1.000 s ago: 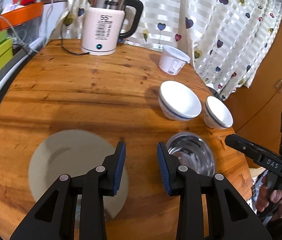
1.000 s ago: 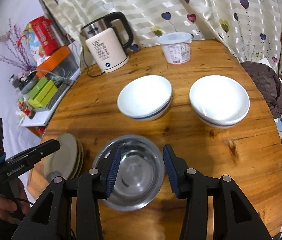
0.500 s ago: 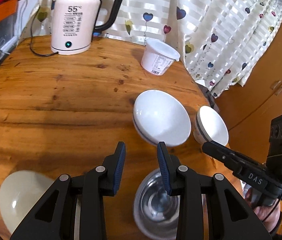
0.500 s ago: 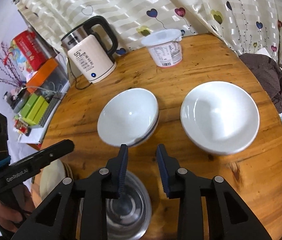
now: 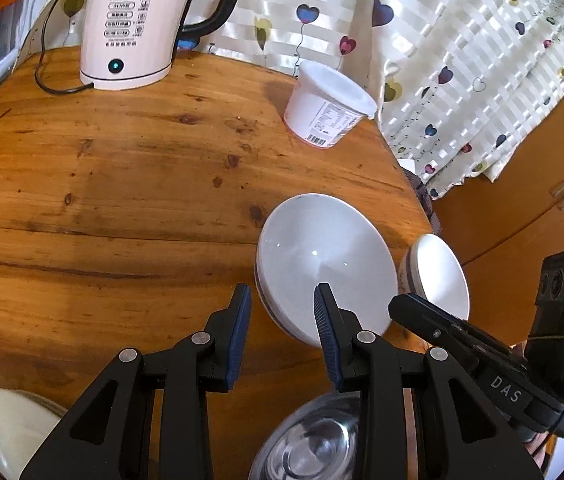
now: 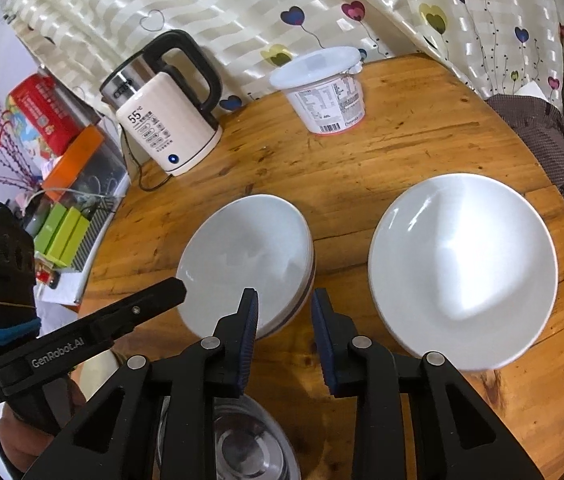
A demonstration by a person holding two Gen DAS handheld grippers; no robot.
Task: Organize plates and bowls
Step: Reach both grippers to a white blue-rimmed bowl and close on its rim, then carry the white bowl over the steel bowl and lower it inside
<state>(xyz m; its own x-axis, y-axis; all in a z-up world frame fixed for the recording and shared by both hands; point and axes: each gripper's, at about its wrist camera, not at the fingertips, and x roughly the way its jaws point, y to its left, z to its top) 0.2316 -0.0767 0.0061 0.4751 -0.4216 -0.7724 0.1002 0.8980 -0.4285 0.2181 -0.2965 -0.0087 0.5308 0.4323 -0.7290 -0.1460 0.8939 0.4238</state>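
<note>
Two white bowls with a blue band stand on the round wooden table (image 5: 122,208). The left bowl (image 5: 324,264) (image 6: 248,260) lies just ahead of both grippers. The right bowl (image 6: 462,268) (image 5: 438,276) stands apart near the table's right edge. A steel bowl (image 5: 314,444) (image 6: 242,448) sits below the fingers. Cream plates (image 5: 6,428) are stacked at the near left. My left gripper (image 5: 282,320) is open and empty, its right finger over the left bowl's near rim. My right gripper (image 6: 284,320) is open and empty beside that bowl's right rim.
A pink-white electric kettle (image 5: 134,28) (image 6: 166,124) with its cord stands at the back of the table. A white lidded tub (image 5: 328,110) (image 6: 322,92) stands at the back right. A heart-print curtain (image 6: 282,0) hangs behind. Boxes (image 6: 62,232) sit beyond the left edge.
Both grippers have moved forward over the table, away from the steel bowl and the plates, and closer to the left white bowl. Both stay open.
</note>
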